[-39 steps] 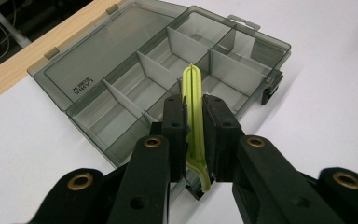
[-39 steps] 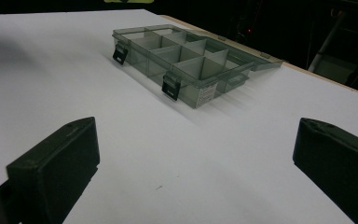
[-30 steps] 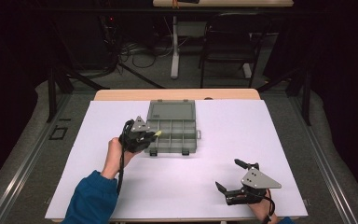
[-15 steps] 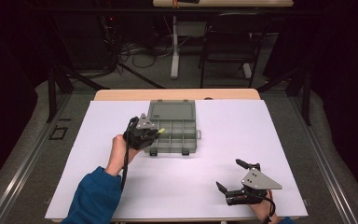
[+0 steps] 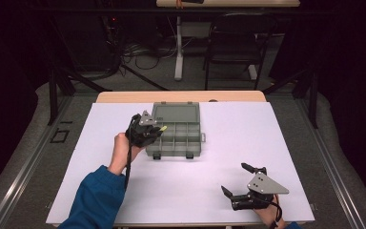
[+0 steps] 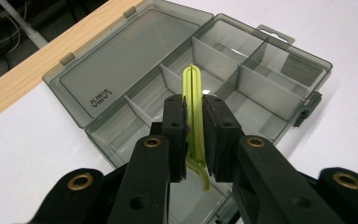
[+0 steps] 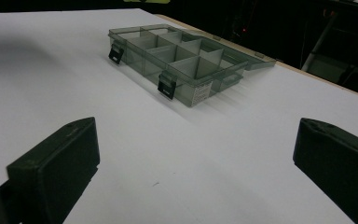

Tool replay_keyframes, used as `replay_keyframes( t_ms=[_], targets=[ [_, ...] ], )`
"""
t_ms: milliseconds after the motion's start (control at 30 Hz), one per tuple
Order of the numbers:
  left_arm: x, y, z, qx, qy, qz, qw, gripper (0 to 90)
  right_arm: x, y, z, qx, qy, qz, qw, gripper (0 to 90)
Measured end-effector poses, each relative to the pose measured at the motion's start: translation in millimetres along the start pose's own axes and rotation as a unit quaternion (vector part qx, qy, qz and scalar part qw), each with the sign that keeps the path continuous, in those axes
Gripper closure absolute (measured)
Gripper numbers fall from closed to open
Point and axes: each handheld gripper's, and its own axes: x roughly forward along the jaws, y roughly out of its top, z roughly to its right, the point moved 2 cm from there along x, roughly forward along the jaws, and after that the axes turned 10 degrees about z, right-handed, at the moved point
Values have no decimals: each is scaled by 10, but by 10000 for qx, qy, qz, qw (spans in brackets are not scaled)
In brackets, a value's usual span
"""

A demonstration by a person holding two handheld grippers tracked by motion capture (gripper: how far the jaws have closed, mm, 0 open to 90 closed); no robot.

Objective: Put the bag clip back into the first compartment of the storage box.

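A grey see-through compartment box (image 5: 176, 131) lies open in the middle of the white table, its lid (image 6: 121, 60) folded back flat. My left gripper (image 5: 158, 130) hangs over the box's left side, shut on a thin yellow-green strip (image 6: 195, 107) that stands upright between the jaws and pokes out past them above the compartments. My right gripper (image 5: 236, 179) rests low near the table's front right, open and holding nothing. From the right gripper view the box (image 7: 182, 60) lies ahead with its two black latches facing me.
The white table top (image 5: 276, 143) spreads wide around the box, with a wooden strip (image 5: 181, 97) along its far edge. A chair (image 5: 233, 43) and cables stand on the floor beyond.
My left gripper has moved forward and to the right with the strip, from beside the box's left edge to over its compartments. The right gripper has stayed put.
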Motion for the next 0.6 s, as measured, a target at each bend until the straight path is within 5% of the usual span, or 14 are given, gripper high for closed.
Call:
replay_keyframes(
  t_ms=[600],
  targets=[
    [122, 60, -101, -44, 124, -152, 9998, 800, 4, -8, -2, 21, 52, -85, 9999, 6]
  ],
)
